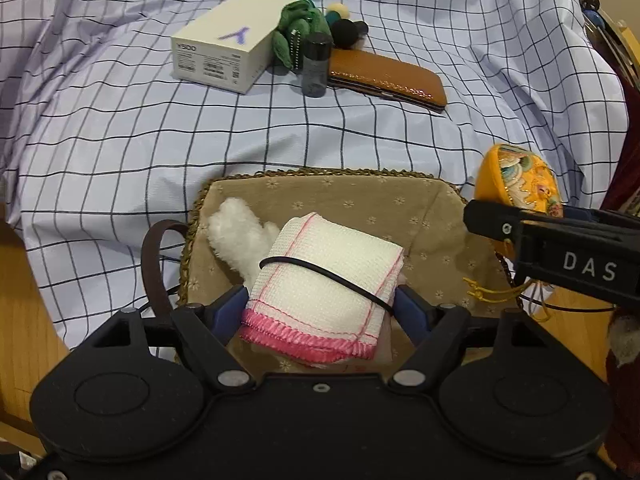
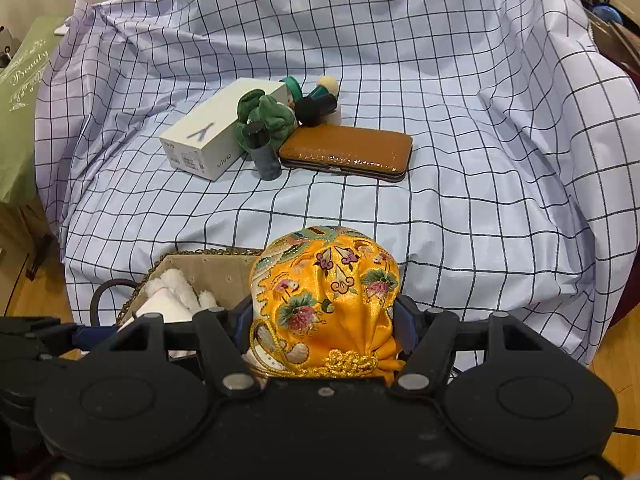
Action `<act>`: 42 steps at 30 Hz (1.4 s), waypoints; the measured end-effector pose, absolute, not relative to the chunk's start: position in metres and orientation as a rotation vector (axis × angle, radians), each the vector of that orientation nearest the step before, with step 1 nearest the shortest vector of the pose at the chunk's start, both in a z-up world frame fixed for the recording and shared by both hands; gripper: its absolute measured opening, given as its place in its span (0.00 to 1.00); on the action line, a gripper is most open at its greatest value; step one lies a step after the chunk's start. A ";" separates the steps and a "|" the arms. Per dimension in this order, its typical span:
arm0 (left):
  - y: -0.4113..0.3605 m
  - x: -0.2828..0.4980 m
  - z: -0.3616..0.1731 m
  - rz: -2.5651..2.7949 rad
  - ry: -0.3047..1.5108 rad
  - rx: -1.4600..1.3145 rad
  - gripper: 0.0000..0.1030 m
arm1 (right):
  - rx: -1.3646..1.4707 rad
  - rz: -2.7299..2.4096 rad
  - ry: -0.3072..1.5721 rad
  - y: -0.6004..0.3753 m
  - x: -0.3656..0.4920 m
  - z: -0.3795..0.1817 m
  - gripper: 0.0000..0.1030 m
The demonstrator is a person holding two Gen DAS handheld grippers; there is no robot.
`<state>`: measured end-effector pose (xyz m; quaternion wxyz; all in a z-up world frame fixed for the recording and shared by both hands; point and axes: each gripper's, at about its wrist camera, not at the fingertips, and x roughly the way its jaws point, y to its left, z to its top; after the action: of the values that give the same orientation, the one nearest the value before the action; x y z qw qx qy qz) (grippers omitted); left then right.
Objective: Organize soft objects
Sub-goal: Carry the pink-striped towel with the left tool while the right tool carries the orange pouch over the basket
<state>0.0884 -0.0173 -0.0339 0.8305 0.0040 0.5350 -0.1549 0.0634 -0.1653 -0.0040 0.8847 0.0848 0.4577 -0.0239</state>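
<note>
I'm holding the folded towel [image 1: 324, 280] clamped in my left gripper [image 1: 320, 312] over the basket [image 1: 436, 200], my right gripper [image 2: 324, 320] squeezing the yellow pouch [image 2: 324, 280] beside it, so next I'm lowering and letting go.

Cloth [image 1: 320, 280]: was white, edged and stitched in pink.
Pouch [image 2: 324, 292]: was yellow-orange, embroidered with flowers, tied with gold cord.
Basket [image 1: 400, 204]: was lined in tan with small flowers.
Sheet [image 2: 460, 120]: was pale lilac, checked with dark lines.
Box [image 1: 224, 50]: was white.
Case [image 2: 348, 148]: was brown.
Plush toy [image 1: 298, 28]: was green.
</note>
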 end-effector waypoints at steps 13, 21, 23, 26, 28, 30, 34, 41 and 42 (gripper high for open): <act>-0.014 0.068 -0.029 -0.248 1.098 -0.043 0.72 | 0.216 -0.091 0.879 -0.170 0.032 0.004 0.63; -0.014 0.059 -0.023 -0.221 1.051 -0.035 0.72 | 0.217 -0.107 0.806 -0.169 0.014 0.017 0.63; -0.015 0.058 -0.022 -0.217 1.045 -0.030 0.73 | 0.217 -0.105 0.797 -0.169 0.011 0.019 0.63; -0.016 0.055 -0.021 -0.212 1.038 -0.028 0.73 | 0.216 -0.104 0.791 -0.168 0.008 0.019 0.63; -0.016 0.054 -0.021 -0.209 1.034 -0.024 0.73 | 0.219 -0.103 0.788 -0.168 0.005 0.019 0.63; -0.017 0.053 -0.020 -0.206 1.028 -0.018 0.73 | 0.218 -0.102 0.787 -0.168 0.003 0.019 0.63; -0.019 0.050 -0.019 -0.200 1.016 -0.007 0.73 | 0.224 -0.101 0.787 -0.168 0.000 0.018 0.63; -0.018 0.048 -0.020 -0.181 1.003 -0.020 0.74 | 0.234 -0.100 0.781 -0.169 -0.007 0.016 0.63; -0.019 0.048 -0.020 -0.177 1.000 -0.018 0.75 | 0.234 -0.100 0.780 -0.169 -0.008 0.016 0.63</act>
<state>0.0477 -0.0187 -0.0196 0.8738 -0.0087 0.4788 -0.0846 -0.0078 -0.1691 0.0161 0.9171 0.1139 0.3790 -0.0485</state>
